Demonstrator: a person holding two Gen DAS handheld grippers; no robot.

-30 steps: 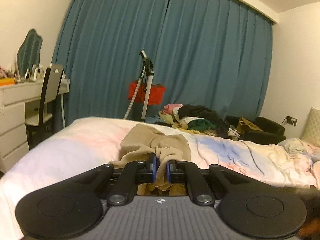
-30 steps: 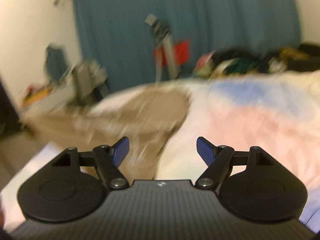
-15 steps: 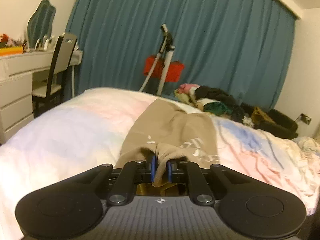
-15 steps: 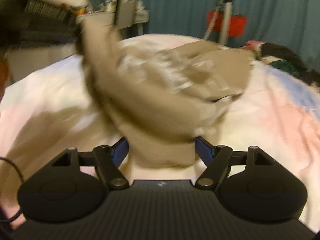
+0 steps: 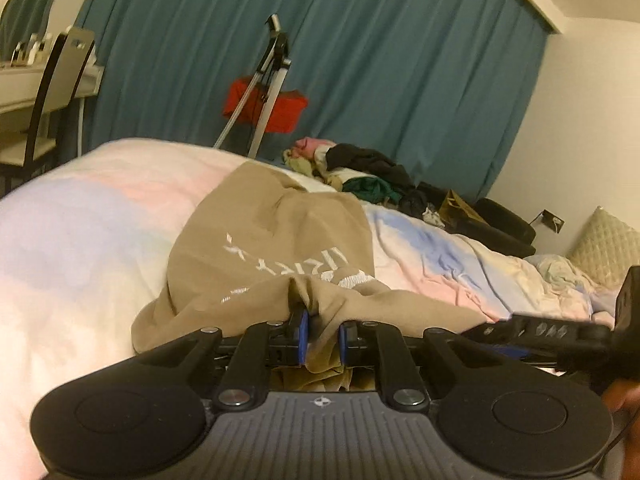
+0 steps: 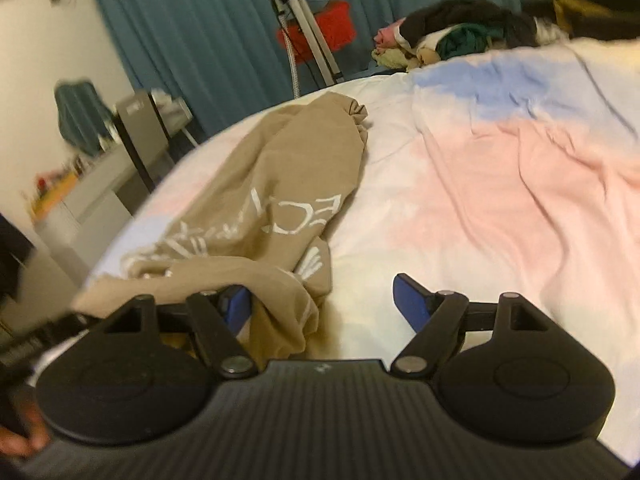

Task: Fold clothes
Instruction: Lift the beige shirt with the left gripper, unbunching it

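Observation:
A tan garment with white lettering (image 5: pixel 272 240) lies stretched on the pastel bedsheet (image 5: pixel 80 240), running away from me. My left gripper (image 5: pixel 322 334) is shut on a bunched edge of the garment at its near end. In the right wrist view the same tan garment (image 6: pixel 288 184) lies left of centre. My right gripper (image 6: pixel 322 300) is open, with a fold of the garment lying against its left finger (image 6: pixel 234 304) and bare sheet in front of the right finger (image 6: pixel 410 300). The right gripper also shows at the right edge of the left wrist view (image 5: pixel 560 330).
A pile of mixed clothes (image 5: pixel 360 172) lies at the far side of the bed. A tripod-like stand with a red bag (image 5: pixel 264 100) stands before the blue curtain (image 5: pixel 400 60). A chair and white desk (image 5: pixel 48 80) are on the left. A pillow (image 5: pixel 604 248) is at right.
The left gripper has drawn the garment out flatter along the bed. The right gripper has dropped to the garment's near edge; the cloth that hung raised before it now lies on the sheet.

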